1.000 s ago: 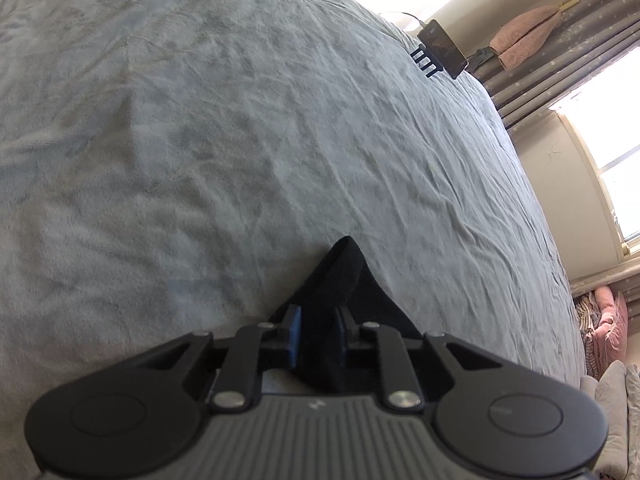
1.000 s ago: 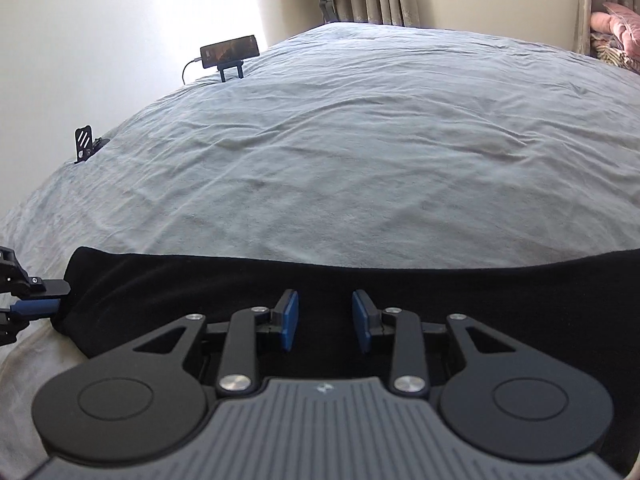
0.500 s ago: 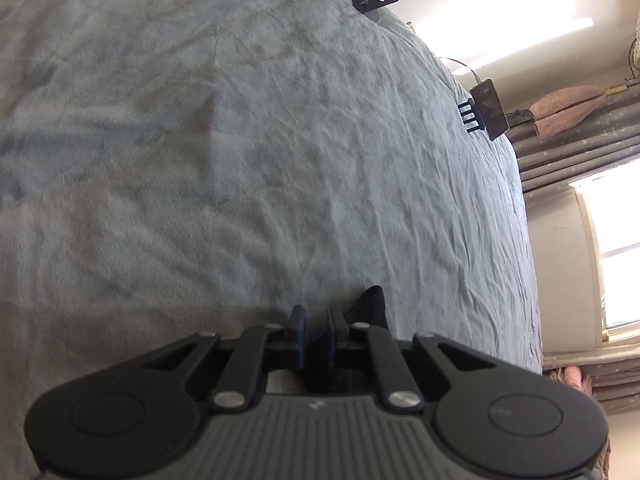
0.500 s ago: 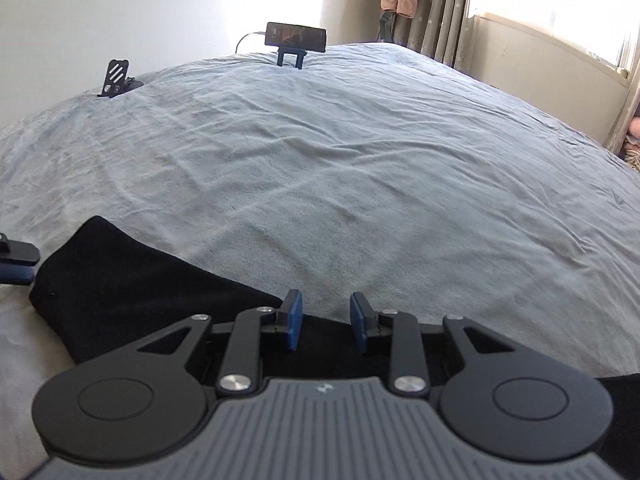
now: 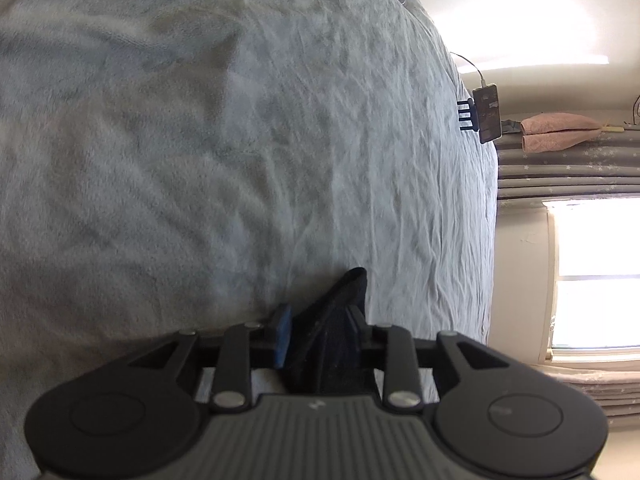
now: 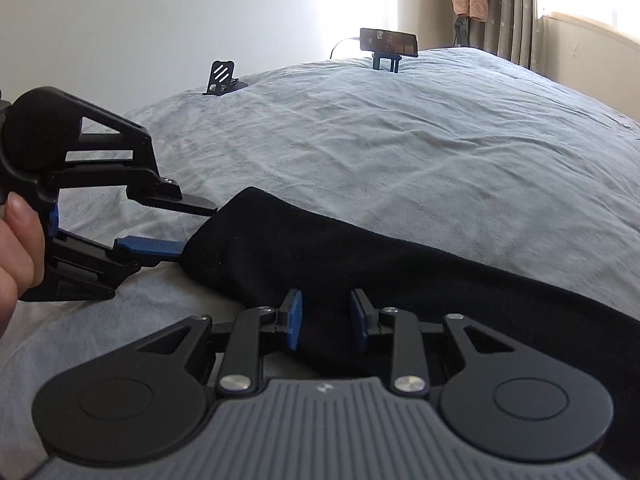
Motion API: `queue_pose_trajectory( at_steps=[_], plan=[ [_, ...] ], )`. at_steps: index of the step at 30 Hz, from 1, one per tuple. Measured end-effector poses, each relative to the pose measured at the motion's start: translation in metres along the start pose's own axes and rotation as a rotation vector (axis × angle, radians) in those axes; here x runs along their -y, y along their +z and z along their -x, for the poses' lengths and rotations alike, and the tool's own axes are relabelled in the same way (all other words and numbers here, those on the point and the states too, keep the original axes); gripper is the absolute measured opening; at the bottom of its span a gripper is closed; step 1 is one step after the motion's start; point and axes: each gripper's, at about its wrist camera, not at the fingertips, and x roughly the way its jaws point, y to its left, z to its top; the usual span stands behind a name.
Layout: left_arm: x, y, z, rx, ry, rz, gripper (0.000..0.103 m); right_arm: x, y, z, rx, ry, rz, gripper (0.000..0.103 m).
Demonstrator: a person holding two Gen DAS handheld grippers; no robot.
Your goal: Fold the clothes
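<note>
A black soft fabric garment [image 6: 400, 272] lies as a long band across the near part of a wide bed covered in a wrinkled pale grey-blue blanket [image 6: 400, 152]. In the right wrist view its rounded left end points toward the far left, and the band runs off to the right edge.

The left gripper [image 6: 188, 228], a black two-finger tool with blue pads held by a person's hand [image 6: 16, 256] at the left edge, reaches in from the left. Its fingers [image 6: 152, 246] stand apart, one above and one below the garment's left end. In the left wrist view, dark cloth [image 5: 340, 320] sits between the spread fingers, leaning against the right one with a gap beside the left blue pad.

The right gripper [image 6: 325, 318] sits over the near edge of the garment. Its blue-padded fingers are apart with black fabric showing between them; whether they touch the cloth cannot be told.

At the far side of the bed, a black phone on a small stand [image 6: 388, 46] has a cable attached, and an empty black slotted stand [image 6: 222, 78] sits to its left. Grey curtains [image 6: 508, 8] hang at the far right beside a bright window.
</note>
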Motion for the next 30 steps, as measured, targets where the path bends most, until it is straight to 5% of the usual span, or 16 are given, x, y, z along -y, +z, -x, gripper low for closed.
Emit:
queue_pose_trajectory(
  at_steps=[15,19,25,30],
  plan=[
    [0.019,-0.014,-0.005,-0.012,0.074,-0.149,0.041,-0.002,-0.018,0.002,0.079,-0.024,-0.017,0.032],
    [0.019,-0.014,-0.01,-0.007,0.08,-0.186,0.02,-0.004,-0.019,0.003,0.086,-0.033,-0.006,0.032],
    [0.026,-0.018,0.002,0.031,0.003,-0.243,0.004,0.003,-0.022,0.006,0.105,-0.015,-0.052,0.032],
    [0.056,-0.04,0.011,0.013,-0.148,-0.434,0.004,0.042,-0.034,0.028,0.138,0.111,-0.409,0.033]
  ],
)
